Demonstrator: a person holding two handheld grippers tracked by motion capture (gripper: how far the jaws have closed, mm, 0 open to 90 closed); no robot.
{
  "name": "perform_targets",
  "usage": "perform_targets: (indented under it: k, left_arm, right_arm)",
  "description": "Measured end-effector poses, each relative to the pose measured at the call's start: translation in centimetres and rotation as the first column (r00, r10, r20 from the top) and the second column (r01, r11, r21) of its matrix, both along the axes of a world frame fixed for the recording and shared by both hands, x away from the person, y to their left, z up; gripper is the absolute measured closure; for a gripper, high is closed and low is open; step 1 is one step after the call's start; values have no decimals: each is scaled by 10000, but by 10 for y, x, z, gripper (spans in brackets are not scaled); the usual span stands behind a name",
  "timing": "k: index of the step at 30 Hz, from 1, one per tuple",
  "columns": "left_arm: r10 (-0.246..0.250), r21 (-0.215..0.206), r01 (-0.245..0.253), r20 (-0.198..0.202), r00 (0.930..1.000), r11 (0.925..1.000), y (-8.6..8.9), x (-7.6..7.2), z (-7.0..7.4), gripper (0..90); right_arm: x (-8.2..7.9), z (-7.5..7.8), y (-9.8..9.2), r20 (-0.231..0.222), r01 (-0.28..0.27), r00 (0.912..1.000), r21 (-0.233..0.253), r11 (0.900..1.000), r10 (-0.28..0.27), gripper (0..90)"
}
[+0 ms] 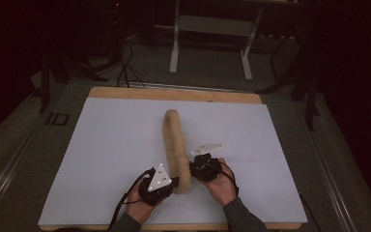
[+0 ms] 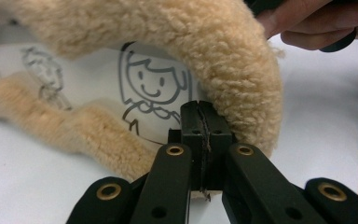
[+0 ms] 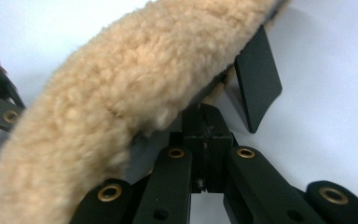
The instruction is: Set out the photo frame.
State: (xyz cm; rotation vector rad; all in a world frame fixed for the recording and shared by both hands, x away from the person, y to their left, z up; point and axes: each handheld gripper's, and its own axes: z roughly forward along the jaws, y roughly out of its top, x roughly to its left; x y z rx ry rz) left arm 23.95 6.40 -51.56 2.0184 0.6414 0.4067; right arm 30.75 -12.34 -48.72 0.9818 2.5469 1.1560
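both claws, the left gripper [image 1: 170, 182] and the right gripper [image 1: 193, 166], are clenched on the fleece cover [image 1: 175, 145] near the front edge of the white table [image 1: 101, 145].

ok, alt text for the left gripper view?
The left tongs, jaws shut, pinch the edge of a tan fleecy item that arches over a white lining printed with a cartoon face. A hand shows top right.

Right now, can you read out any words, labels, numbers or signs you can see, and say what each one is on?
"ID": white marking on the dark floor left of the table.
No lettering on the tan fleece-trimmed fabric piece; its white lining carries only a line-drawn cartoon figure, no words.
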Motion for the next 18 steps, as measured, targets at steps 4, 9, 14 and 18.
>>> perform_targets:
  k: [4, 9, 14, 18]
  left_arm:
    - [4, 71, -4, 71, 10000, 10000, -1, 0, 0, 900]
    - [26, 61, -27, 104, 9999, 10000, -2, 0, -1, 900]
    - [37, 221, -41, 188, 9998, 9997, -3, 0, -2, 899]
    - [9, 263, -15, 221, 9998, 9997, -2, -1, -1, 892]
  right_arm:
    - [0, 1, 3, -21, -58, 10000, 47, 10000, 58, 898]
    - [2, 2, 3, 4, -33, 10000, 42, 10000, 33, 896]
    - [3, 6, 0, 222, 66, 9997, -264, 9996, -60, 843]
    - [7, 11, -4, 276, 411, 9988, -283, 9988, -403, 779]
